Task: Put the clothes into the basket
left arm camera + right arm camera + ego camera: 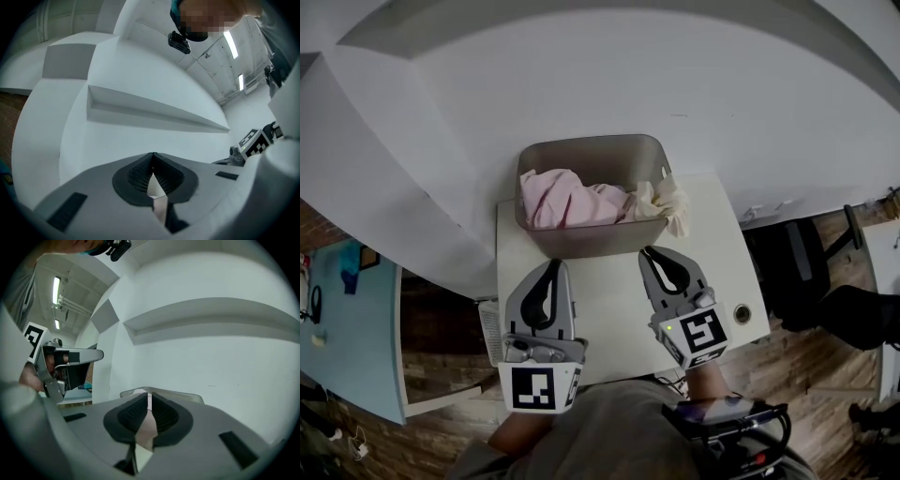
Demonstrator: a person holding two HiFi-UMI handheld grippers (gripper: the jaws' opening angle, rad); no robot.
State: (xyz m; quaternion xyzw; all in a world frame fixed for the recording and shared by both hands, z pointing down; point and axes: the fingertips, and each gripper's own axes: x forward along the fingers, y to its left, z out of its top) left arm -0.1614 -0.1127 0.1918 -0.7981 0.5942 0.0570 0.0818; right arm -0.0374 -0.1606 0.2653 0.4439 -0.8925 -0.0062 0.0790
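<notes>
A grey see-through basket [589, 242] stands at the far edge of the small white table [609, 300]. A pink garment [565, 202] lies inside it, and a cream cloth [664, 201] hangs over its right rim. My left gripper [553, 265] hovers over the table just short of the basket's front wall, shut with nothing in it. My right gripper [648, 251] is beside it, close to the basket's front right corner, also shut and empty. The basket rim [187, 395] peeks over the shut jaws in the right gripper view. The left gripper view shows only its shut jaws and white wall.
A curved white wall [675, 84] rises right behind the basket. A dark chair [811, 272] stands to the right on the wood floor, and a light blue surface [347, 328] lies to the left. The table has a round hole [742, 313] near its right edge.
</notes>
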